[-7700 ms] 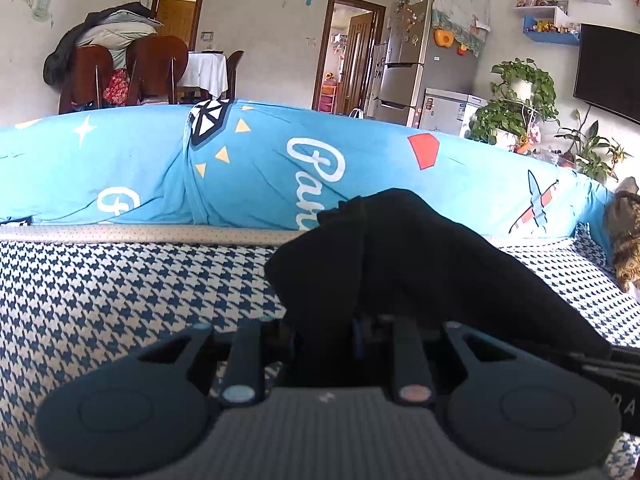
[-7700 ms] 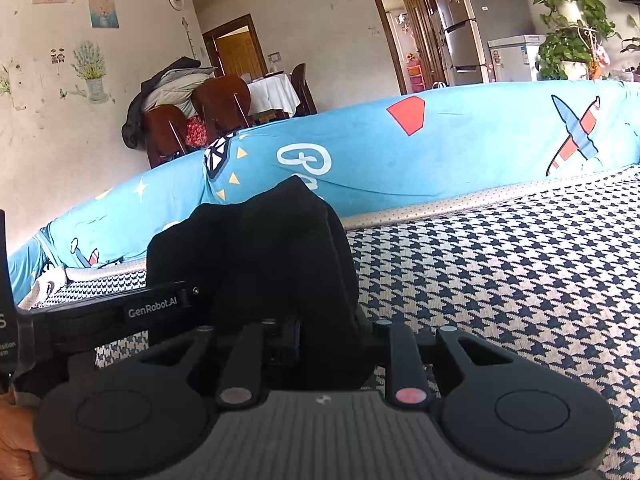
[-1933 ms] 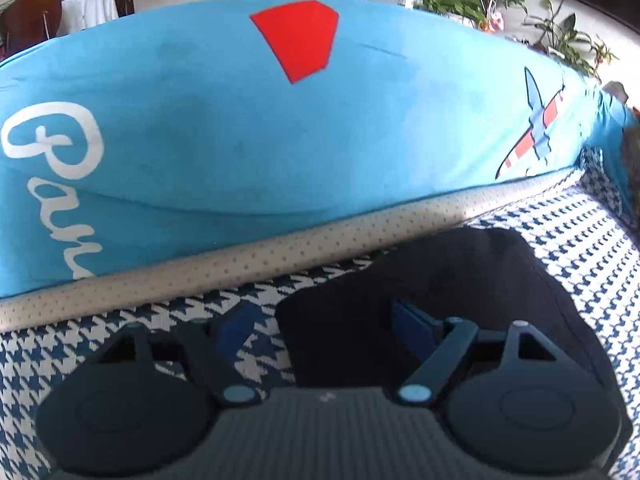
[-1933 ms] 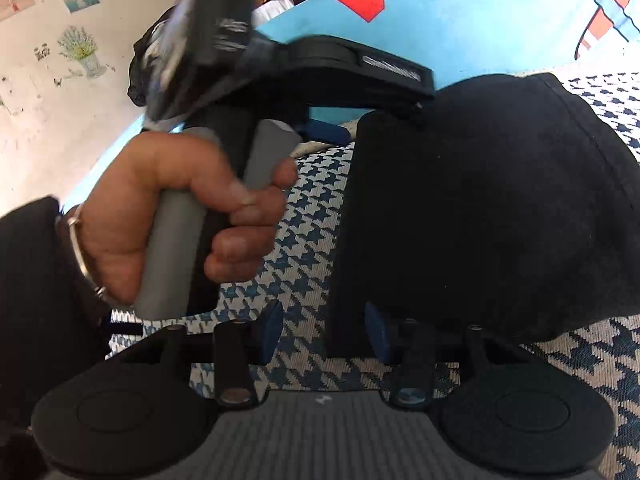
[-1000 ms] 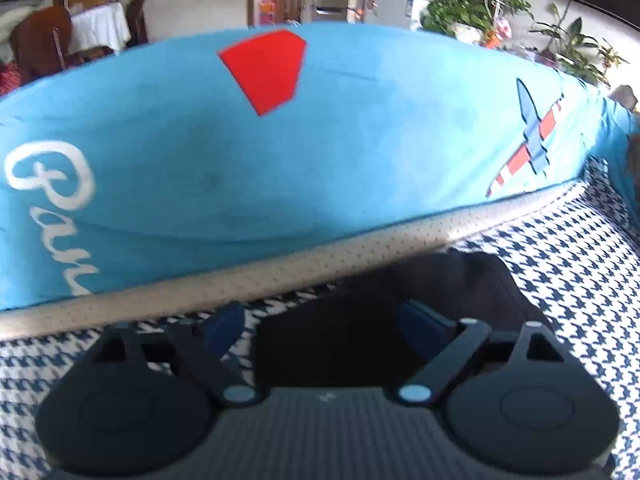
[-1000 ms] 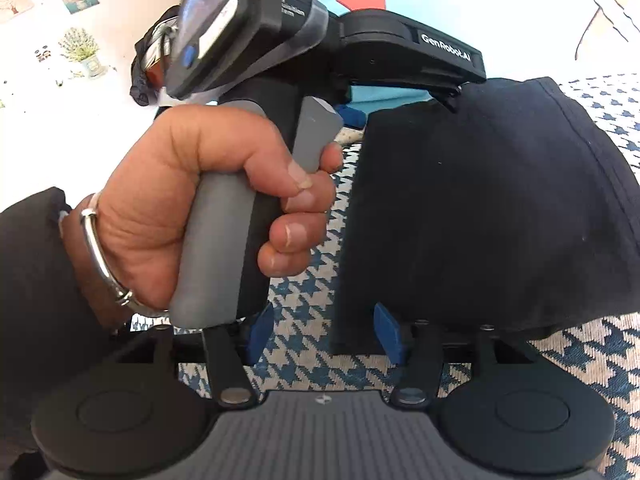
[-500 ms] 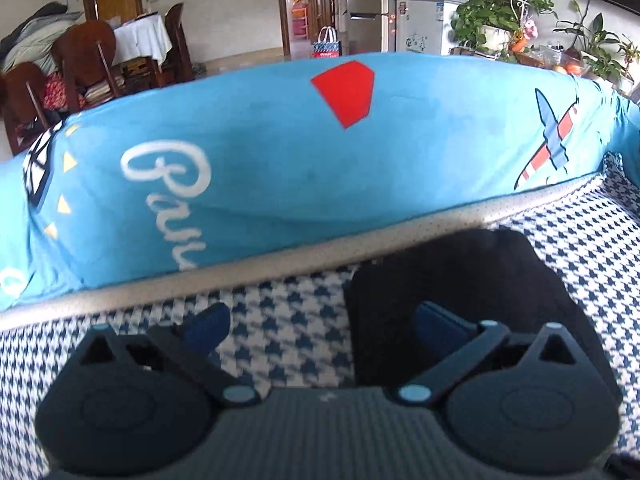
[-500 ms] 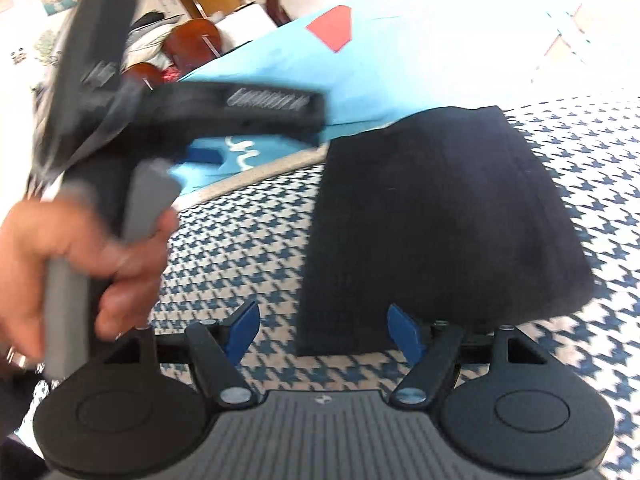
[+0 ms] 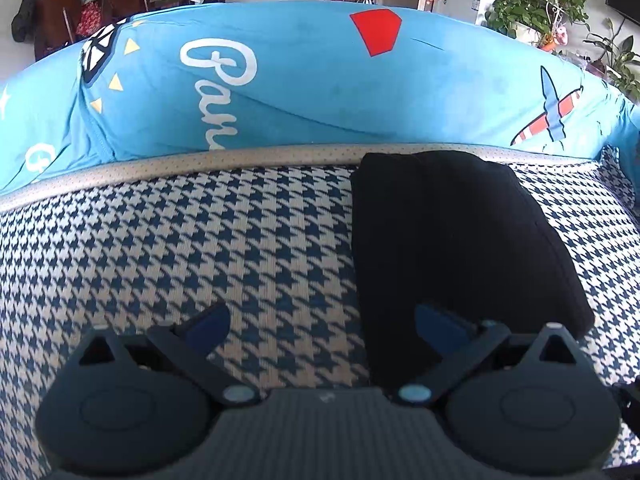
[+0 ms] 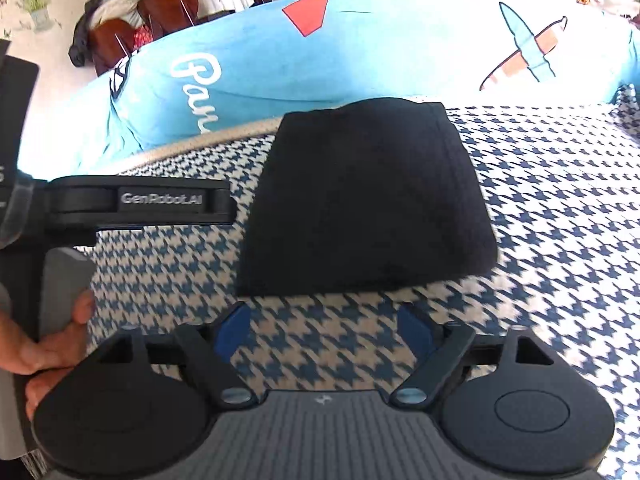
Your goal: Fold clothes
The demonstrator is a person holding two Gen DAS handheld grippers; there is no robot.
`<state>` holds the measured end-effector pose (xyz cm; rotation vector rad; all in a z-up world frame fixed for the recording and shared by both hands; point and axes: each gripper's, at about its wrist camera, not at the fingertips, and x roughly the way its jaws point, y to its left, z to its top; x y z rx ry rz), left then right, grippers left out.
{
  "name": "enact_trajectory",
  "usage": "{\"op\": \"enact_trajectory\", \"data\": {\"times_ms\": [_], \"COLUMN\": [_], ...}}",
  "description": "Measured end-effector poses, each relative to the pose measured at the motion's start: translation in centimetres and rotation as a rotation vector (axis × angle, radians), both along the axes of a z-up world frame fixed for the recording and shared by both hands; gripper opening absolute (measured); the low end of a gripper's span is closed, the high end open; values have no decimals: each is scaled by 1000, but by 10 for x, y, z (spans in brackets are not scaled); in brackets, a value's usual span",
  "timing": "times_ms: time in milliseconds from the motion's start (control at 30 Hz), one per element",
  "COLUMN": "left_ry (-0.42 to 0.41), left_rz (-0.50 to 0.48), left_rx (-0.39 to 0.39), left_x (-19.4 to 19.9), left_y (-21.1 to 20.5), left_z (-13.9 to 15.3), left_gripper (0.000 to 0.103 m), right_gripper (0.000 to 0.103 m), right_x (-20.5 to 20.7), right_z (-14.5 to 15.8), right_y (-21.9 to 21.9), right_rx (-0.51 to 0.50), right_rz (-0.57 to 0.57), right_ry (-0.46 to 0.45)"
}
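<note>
Nearest lens, R-wrist view: right gripper [image 10: 324, 330] hovering over bare houndstooth sofa cover [image 10: 560, 216], jaws opening, nothing between the blue pads [image 10: 414, 330]. Just beyond the tips, not touching: folded black garment [image 10: 368, 200], lying flat as a compact trapezoid, near edge square to the gripper, long axis running away toward the backrest. Dead ahead for the right side, so judged the nearer of the two.

L-wrist view: left gripper [image 9: 322, 322] spread as wide as it goes, empty, over bare cover beside the garment's left edge. Garment [image 9: 452, 248] ahead and to the right; right-hand pad [image 9: 434, 322] seen over the dark cloth, but contact not clear. In the R-wrist view, left unit's arm reaching in from the frame's left, person's hand [image 10: 44, 344] on its grip, only fingertips in view.

Farther back: far end of the garment up against the beige piping, under the blue printed cushion [image 9: 320, 92].

Hard to read: black on black, so layers and fold lines barely visible; garment type not clear. Near right corner cut off by the gripper body in the L-wrist view. Fold looks finished — judgement only.
</note>
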<state>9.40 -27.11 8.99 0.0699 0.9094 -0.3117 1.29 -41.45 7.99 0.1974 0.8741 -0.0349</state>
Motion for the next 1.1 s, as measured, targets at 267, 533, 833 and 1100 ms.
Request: {"op": "enact_trajectory", "data": {"times_ms": [267,533,833,1100], "left_ry": [-14,-49,-76,-99], "left_rz": [6,-31,-38,-24], "left_rx": [36,79,117,115], "left_x": [-35,-69,-100,-112], "left_y": [2,1,5,14], "left_z": [5,8,13,20], "left_gripper": [103,103,103,103], "right_gripper": [90,91,91,90], "right_x": [-28,-45,-58,-75], "right_z": [8,10,11,15], "right_y": [-8,-26,-24,-23], "right_rx": [-10,16,-33,-14], "right_rz": [-48,-157,-151,-157], "right_ry": [24,47,46,12]}}
